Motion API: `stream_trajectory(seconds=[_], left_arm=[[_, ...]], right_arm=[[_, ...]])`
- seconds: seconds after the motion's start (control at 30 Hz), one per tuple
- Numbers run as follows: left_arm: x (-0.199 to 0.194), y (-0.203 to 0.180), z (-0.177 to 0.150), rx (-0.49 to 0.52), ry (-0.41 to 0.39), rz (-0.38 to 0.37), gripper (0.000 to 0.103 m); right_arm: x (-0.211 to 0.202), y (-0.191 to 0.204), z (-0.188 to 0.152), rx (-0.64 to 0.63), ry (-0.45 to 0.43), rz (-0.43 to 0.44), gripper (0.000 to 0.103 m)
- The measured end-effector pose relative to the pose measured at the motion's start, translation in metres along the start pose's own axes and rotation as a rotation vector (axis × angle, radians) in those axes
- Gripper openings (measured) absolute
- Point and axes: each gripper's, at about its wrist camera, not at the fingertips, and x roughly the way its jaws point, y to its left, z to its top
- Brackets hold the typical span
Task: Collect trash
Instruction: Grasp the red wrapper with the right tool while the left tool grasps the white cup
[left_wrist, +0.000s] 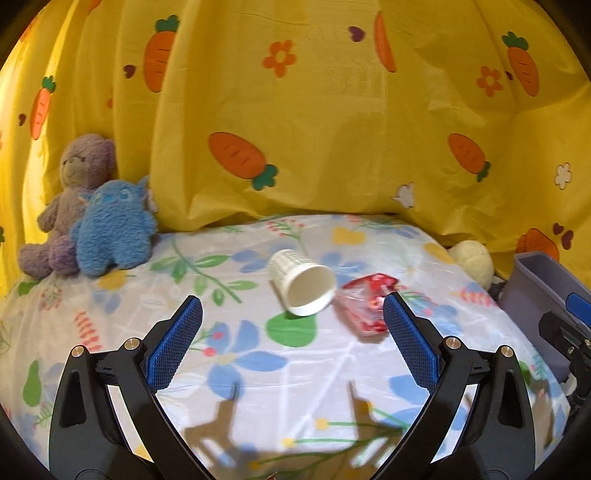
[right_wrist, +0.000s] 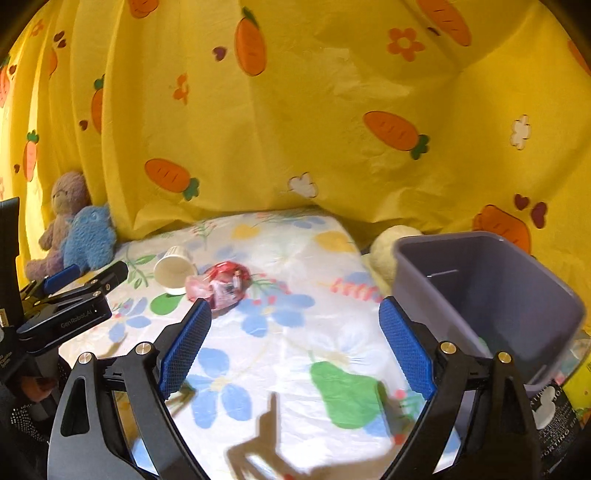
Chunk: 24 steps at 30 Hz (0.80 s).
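Sideways, white paper cup (left_wrist: 301, 282) touches crumpled red wrapper (left_wrist: 365, 308) (glossy).

Lighting: bright and warm. The yellow curtain (left_wrist: 332, 122) glows as if lit from behind, with a pale washed-out patch near its middle in both views.

Shadows: hard-edged, brownish finger shadows fall on the floral sheet (left_wrist: 258, 398) toward the lower edge of each view, which puts a strong light ahead of and above the cameras.

Glare: the sheet's white areas are near overexposed in the right wrist view.

Distortion: heavy fisheye; curtain folds bow outward and the corners go black.

Sharpness: left wrist view mostly crisp. Right wrist view is softer, with smeared print on the sheet and blurred edges on the grey bin (right_wrist: 491, 295).
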Motion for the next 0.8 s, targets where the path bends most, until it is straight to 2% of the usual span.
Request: stream_trajectory(seconds=[0.07, 0.23, 0.47, 0.63, 0.73, 0.77, 0.8], left_arm=[[0.000, 0.023, 0.001, -0.037, 0.000, 0.035, 0.097], [0.000, 0.062, 0.005, -0.105, 0.001, 0.082, 0.097], [0.004, 0.079, 0.009, -0.119, 0.009, 0.105, 0.097], [0.011, 0.075, 0.012, -0.096, 0.011, 0.074, 0.097], [0.018, 0.068, 0.011, -0.076, 0.009, 0.044, 0.097], [0.020, 0.065, 0.010, -0.068, 0.008, 0.031, 0.097], [0.023, 0.062, 0.010, -0.061, 0.011, 0.019, 0.097]], right_arm=[[0.021, 0.021, 0.003, -0.039, 0.043, 0.026, 0.089], [0.072, 0.062, 0.006, -0.118, 0.137, 0.022, 0.089], [0.131, 0.088, 0.005, -0.152, 0.249, 0.007, 0.089], [0.154, 0.091, 0.005, -0.145, 0.289, -0.003, 0.073], [0.164, 0.086, 0.003, -0.129, 0.312, -0.003, 0.057], [0.166, 0.084, 0.003, -0.122, 0.317, -0.003, 0.050], [0.167, 0.082, 0.003, -0.111, 0.319, 0.001, 0.047]])
